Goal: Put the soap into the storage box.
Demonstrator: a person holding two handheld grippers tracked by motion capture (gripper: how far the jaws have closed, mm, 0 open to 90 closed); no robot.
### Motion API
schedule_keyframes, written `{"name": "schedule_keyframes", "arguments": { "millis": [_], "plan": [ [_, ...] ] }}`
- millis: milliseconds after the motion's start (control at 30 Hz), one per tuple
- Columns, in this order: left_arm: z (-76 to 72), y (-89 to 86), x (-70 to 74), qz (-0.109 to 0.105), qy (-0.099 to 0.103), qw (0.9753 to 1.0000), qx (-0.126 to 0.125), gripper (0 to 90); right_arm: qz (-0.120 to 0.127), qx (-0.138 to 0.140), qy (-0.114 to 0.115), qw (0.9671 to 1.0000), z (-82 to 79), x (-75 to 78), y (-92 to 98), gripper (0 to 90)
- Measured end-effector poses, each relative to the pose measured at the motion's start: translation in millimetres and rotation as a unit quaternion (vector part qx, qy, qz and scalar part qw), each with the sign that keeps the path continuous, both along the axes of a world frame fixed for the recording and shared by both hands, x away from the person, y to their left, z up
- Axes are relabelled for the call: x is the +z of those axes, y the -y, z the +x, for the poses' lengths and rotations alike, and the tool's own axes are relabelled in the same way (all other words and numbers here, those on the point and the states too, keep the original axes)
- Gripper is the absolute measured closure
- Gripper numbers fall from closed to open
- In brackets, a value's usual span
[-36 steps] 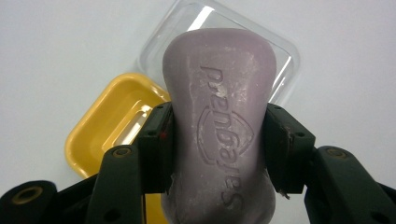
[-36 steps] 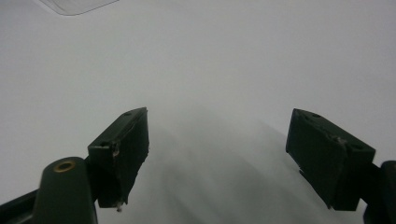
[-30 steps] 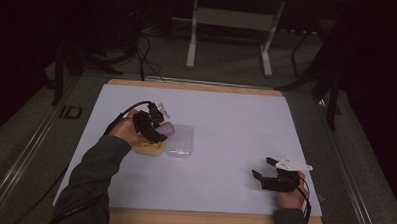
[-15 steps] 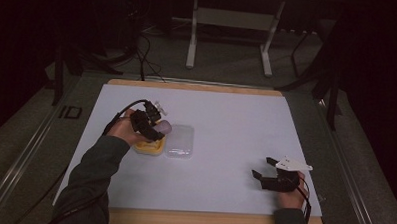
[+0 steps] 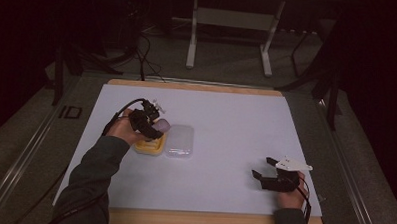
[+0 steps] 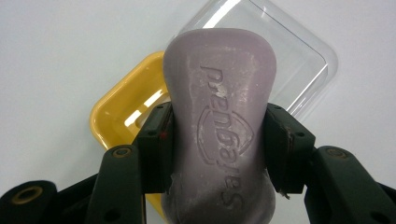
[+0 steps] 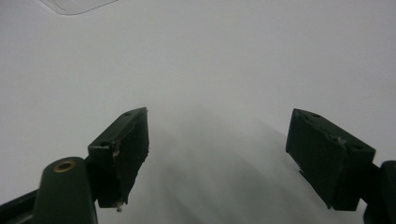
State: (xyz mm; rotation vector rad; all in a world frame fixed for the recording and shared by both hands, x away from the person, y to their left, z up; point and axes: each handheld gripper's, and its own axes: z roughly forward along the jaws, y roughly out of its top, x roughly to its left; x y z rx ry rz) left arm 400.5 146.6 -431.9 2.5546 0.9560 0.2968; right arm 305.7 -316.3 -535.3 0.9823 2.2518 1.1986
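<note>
White tabletop [image 5: 226,123] spreads before me. My left tongs [image 6: 217,135], forearm reaching forward from the lower left, are clamped on a purple Safeguard soap bar [image 6: 219,126] held above a yellow soap dish [image 6: 116,116], beside its clear lid [image 6: 289,60]. My right tongs [image 7: 217,158] rest near the tabletop's front right corner, jaws wide apart, holding nothing.
</note>
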Motion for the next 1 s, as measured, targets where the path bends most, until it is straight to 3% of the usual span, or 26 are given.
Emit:
{"name": "schedule_keyframes", "arguments": {
  "millis": [1000],
  "plan": [
    [7.2, -6.3, -19.9, -0.003, -0.032, 0.9977, 0.060, 49.7, -0.001, -0.001, 0.000, 1.0000, -0.2, 0.0, -0.3, 20.9]
  ]
}}
